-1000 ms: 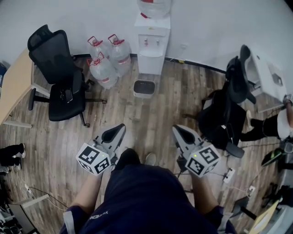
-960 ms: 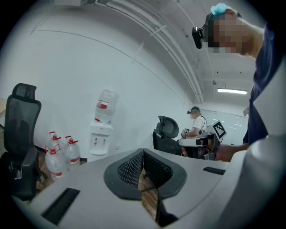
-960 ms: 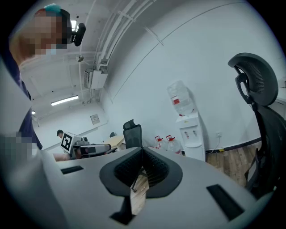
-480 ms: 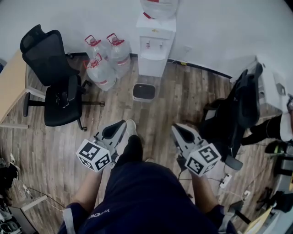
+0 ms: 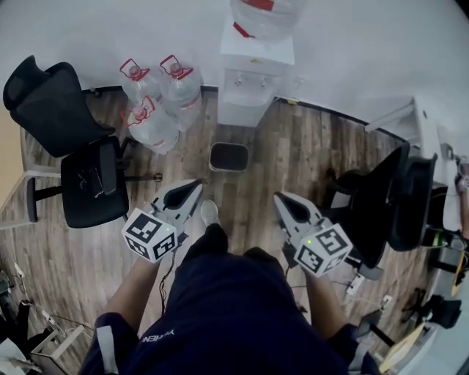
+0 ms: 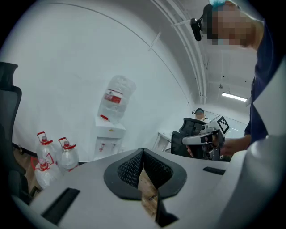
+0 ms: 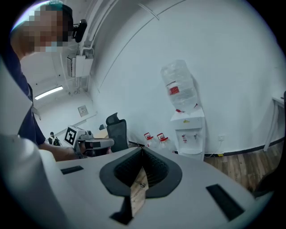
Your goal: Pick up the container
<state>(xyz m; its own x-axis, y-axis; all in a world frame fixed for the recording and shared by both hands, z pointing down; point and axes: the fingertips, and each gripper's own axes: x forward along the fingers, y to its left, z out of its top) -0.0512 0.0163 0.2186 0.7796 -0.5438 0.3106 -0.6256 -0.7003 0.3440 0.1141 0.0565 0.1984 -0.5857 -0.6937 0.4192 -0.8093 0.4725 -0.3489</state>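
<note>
The person is walking toward the dispenser (image 5: 253, 80). Against the head view of a second ago, the dispenser is looming larger, the dark bin (image 5: 229, 156) is lying closer to the tongs, and the left chair (image 5: 80, 172) is drifting toward the frame edge. The left tongs (image 5: 195, 187) and right tongs (image 5: 281, 199) are being carried ahead at waist height. Each is showing its jaws pressed fully together, with nothing between them and only a sliver of floor (image 5: 300, 154) visible beyond. The container is judged to be the bin, standing on the floor just before the dispenser and well apart from both tongs; the three jugs (image 5: 155, 95) beside it are a possible alternative. The task is accordingly judged to be in its approach stage, with no reach starting. As to writing, the red labels on the jugs and on the bottle (image 5: 262, 13) are showing no legible text. The shirt (image 5: 227, 315) print is reading only partly, as "HEN". The cubes (image 5: 150, 236) are bearing square markers only.
</note>
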